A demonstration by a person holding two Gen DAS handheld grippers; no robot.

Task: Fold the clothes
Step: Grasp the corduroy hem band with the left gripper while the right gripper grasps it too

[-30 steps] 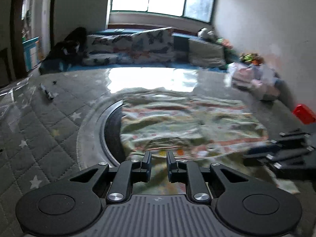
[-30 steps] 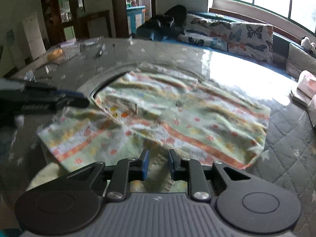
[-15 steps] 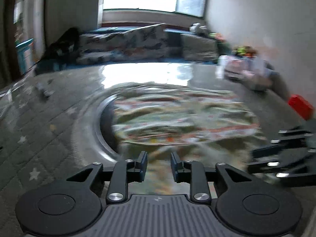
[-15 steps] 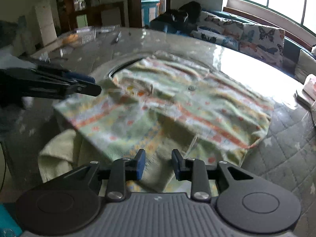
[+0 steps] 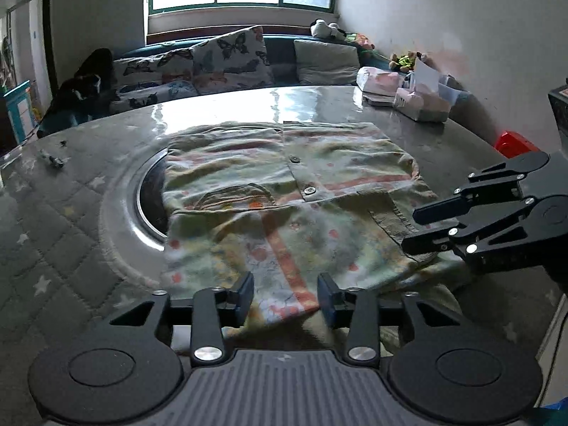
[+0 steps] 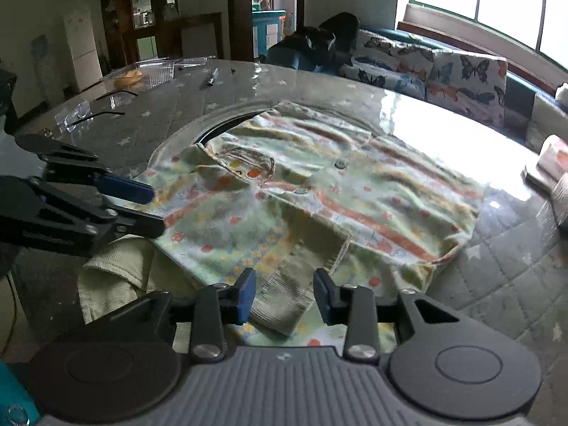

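Left claw (image 5: 285, 293) spread, jaws just been opening, shirt's near hem between them, unpinched. Patterned button shirt (image 5: 284, 191) lies flat on quilted bench (image 5: 53, 220), partly covering round inset. Right claw (image 6: 284, 294) spread, also just opening, over ribbed cuff (image 6: 287, 291).

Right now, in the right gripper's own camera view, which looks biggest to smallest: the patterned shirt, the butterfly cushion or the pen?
1. Patterned shirt, by far.
2. Butterfly cushion; it sits farther back, so its true size is unsure.
3. Pen, a small sliver.
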